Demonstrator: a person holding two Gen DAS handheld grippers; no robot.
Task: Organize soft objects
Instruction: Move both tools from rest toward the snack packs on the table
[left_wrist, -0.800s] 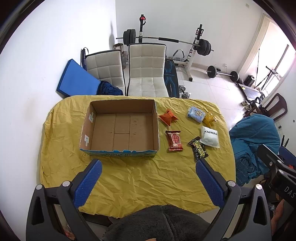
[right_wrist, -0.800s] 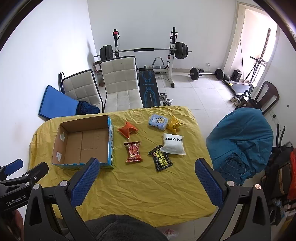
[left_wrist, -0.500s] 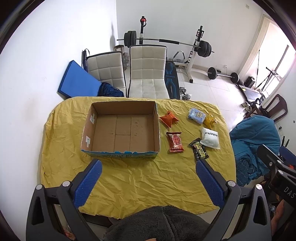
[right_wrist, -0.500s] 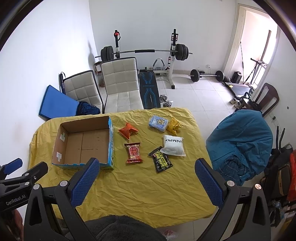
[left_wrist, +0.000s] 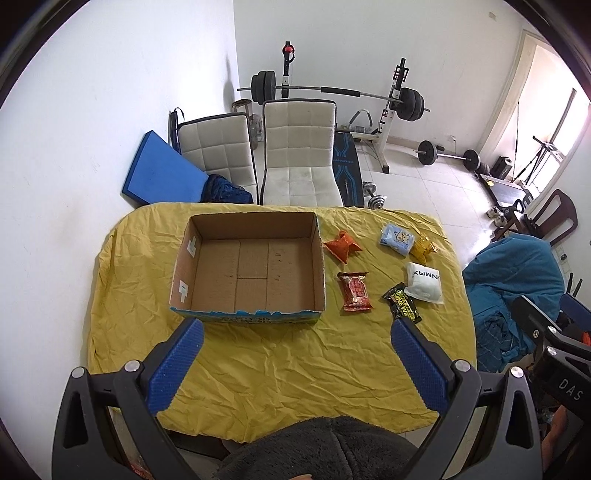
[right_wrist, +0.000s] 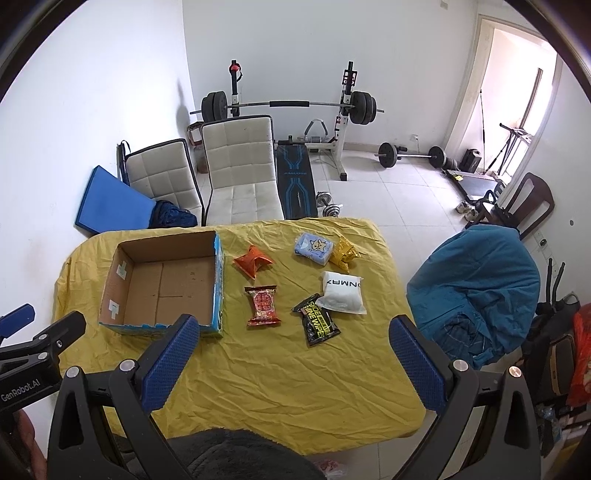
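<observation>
An empty cardboard box (left_wrist: 251, 271) (right_wrist: 162, 284) sits on the left of a table under a yellow cloth (left_wrist: 280, 362). To its right lie several soft packets: an orange pouch (left_wrist: 342, 246) (right_wrist: 253, 261), a red packet (left_wrist: 355, 291) (right_wrist: 263, 304), a black wipes packet (left_wrist: 403, 308) (right_wrist: 317, 324), a white pack (left_wrist: 424, 282) (right_wrist: 342, 291), a light blue pack (left_wrist: 396, 239) (right_wrist: 313, 248) and a yellow pouch (left_wrist: 424, 249) (right_wrist: 343, 253). My left gripper (left_wrist: 295, 360) and right gripper (right_wrist: 293, 360) hang high over the table's near edge, both open and holding nothing.
Two white chairs (left_wrist: 299, 155) stand behind the table, with a blue mat (left_wrist: 162, 173) against the wall and a barbell rack (left_wrist: 332, 92) beyond. A chair draped in teal cloth (right_wrist: 476, 280) stands off the table's right side. Grey fleece (left_wrist: 325, 450) shows at the bottom.
Both views have drifted slightly, the table sliding a little lower in frame. Nothing on the table has moved and both grippers stay wide open.
</observation>
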